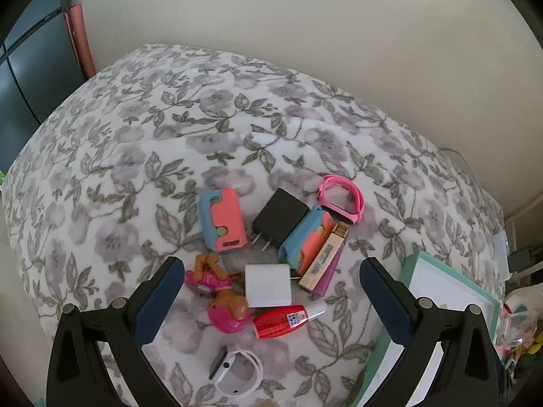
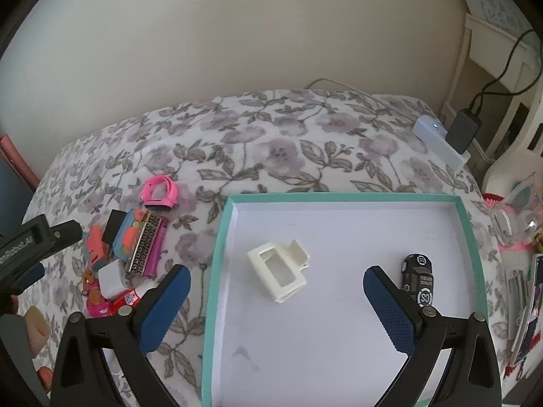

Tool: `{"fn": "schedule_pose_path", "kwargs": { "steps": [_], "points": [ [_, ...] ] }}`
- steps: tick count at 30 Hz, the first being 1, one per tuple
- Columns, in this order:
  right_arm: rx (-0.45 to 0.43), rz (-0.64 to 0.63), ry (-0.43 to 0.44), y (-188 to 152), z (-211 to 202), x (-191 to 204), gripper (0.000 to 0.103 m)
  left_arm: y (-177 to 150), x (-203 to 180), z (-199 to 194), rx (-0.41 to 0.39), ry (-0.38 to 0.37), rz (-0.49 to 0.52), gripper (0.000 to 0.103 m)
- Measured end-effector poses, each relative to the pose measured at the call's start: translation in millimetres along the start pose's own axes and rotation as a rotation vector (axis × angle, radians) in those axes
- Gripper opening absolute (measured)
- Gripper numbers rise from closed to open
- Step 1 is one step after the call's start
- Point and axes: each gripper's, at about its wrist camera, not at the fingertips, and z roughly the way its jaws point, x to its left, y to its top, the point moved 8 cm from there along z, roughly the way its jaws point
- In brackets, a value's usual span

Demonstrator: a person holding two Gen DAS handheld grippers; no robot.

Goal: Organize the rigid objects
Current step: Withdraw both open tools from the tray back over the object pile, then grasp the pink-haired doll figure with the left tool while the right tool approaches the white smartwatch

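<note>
A pile of small objects lies on the floral bedspread (image 1: 169, 135). In the left wrist view I see two blue-and-coral cases (image 1: 222, 218), a black charger (image 1: 279, 215), a white charger (image 1: 268, 285), a pink watch band (image 1: 342, 200), a gold-and-purple box (image 1: 324, 259), a pink dog toy (image 1: 222, 296), a red bottle (image 1: 283, 320) and a white watch (image 1: 237, 369). My left gripper (image 1: 271, 271) hovers open above the pile, holding nothing. My right gripper (image 2: 276, 279) stands open over the teal-rimmed tray (image 2: 217, 254), where a white hair clip (image 2: 278, 268) and a black toy car (image 2: 419, 278) lie.
The tray's teal edge (image 1: 412, 264) sits right of the pile. A white power strip (image 2: 437, 139) with a black adapter (image 2: 461, 129) lies at the bed's far right corner. Clutter including a clear cup (image 2: 516, 217) crowds the right side. A wall runs behind the bed.
</note>
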Motion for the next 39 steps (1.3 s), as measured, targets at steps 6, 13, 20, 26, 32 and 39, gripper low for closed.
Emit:
{"fn": "schedule_pose_path", "kwargs": {
  "steps": [6, 13, 20, 26, 32, 39],
  "points": [
    [0.026, -0.009, 0.070, -5.0, 2.2, 21.0, 0.103, -5.9, 20.4, -2.8, 0.019, -0.010, -0.033, 0.103],
    [0.033, -0.041, 0.120, -13.4, 2.3, 49.9, 0.103, -12.7, 44.3, -0.9, 0.033, -0.008, -0.069, 0.103],
    [0.046, -0.162, 0.186, -28.7, 2.7, 105.5, 0.103, -13.5, 74.1, -3.7, 0.026, 0.048, -0.086, 0.103],
    [0.141, -0.238, 0.248, -62.1, 15.6, 149.1, 0.103, -28.7, 106.2, 7.9, 0.104, 0.146, -0.091, 0.103],
    [0.243, -0.277, 0.260, -95.4, 34.6, 170.1, 0.103, -49.7, 130.9, 24.1, 0.199, 0.185, -0.140, 0.103],
    [0.289, -0.308, 0.261, -114.4, 43.9, 183.3, 0.103, -66.9, 151.6, 37.4, 0.257, 0.242, -0.200, 0.103]
  ]
}}
